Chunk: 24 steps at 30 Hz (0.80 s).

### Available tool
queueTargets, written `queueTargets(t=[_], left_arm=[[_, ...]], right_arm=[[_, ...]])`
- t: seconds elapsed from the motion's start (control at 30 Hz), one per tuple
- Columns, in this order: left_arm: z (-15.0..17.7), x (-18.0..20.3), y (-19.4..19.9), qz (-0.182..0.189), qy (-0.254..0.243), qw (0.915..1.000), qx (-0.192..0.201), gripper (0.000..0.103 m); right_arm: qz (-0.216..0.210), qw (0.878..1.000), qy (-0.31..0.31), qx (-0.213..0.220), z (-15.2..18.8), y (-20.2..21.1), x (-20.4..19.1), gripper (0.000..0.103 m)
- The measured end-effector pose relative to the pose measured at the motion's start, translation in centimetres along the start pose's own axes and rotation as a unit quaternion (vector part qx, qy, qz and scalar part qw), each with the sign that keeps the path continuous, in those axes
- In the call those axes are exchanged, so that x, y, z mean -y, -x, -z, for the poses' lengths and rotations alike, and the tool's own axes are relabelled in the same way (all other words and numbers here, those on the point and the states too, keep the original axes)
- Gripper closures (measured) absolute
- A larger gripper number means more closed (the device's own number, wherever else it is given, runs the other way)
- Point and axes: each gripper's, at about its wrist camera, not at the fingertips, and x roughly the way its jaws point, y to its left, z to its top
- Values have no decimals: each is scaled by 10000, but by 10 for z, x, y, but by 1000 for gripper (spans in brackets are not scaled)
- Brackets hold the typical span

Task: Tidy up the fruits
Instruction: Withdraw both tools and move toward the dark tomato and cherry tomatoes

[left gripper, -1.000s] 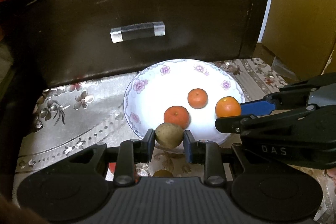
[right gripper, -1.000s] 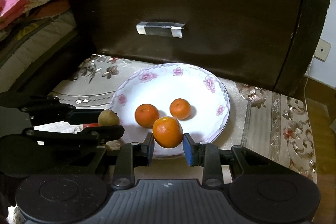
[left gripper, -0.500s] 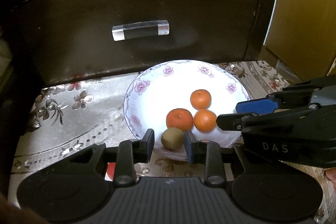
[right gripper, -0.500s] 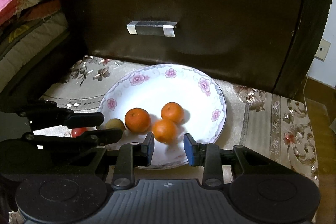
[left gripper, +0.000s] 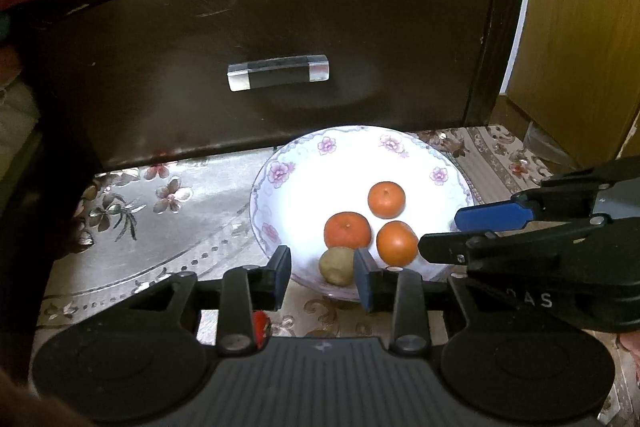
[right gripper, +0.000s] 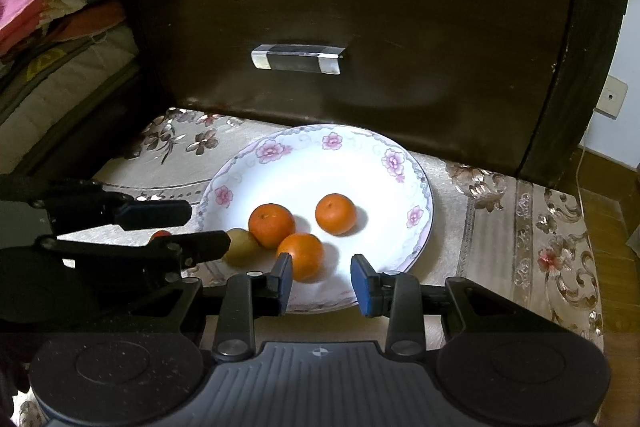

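A white floral plate holds three oranges and a brown kiwi at its near rim. My left gripper is open; the kiwi lies free between its fingers, close to the right finger. My right gripper is open; the nearest orange lies on the plate by its left finger. Each gripper shows in the other's view.
A dark wooden drawer front with a clear handle stands right behind the plate. A small red fruit lies on the floral cloth below my left gripper. Red cloth is piled at the upper left.
Both grippers opened and let their fruit go onto the plate: the kiwi from the left, the orange from the right. Both grippers have pulled back a little.
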Motion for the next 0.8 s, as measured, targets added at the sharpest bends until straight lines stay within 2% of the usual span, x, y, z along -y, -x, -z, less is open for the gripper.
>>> queueTargets(t=[0.2, 0.7, 0.8], left_arm=[[3, -6, 9, -64, 68, 10000, 18, 62], [21, -22, 42, -263, 210, 9994, -51, 61], [28, -24, 48, -290, 191, 9993, -113, 61]], right_arm=[[-36, 10000, 45, 21, 2, 5, -5, 66], [-431, 9987, 258, -68, 12, 16, -32, 64], [-491, 9983, 303, -114, 16, 19, -36, 59]])
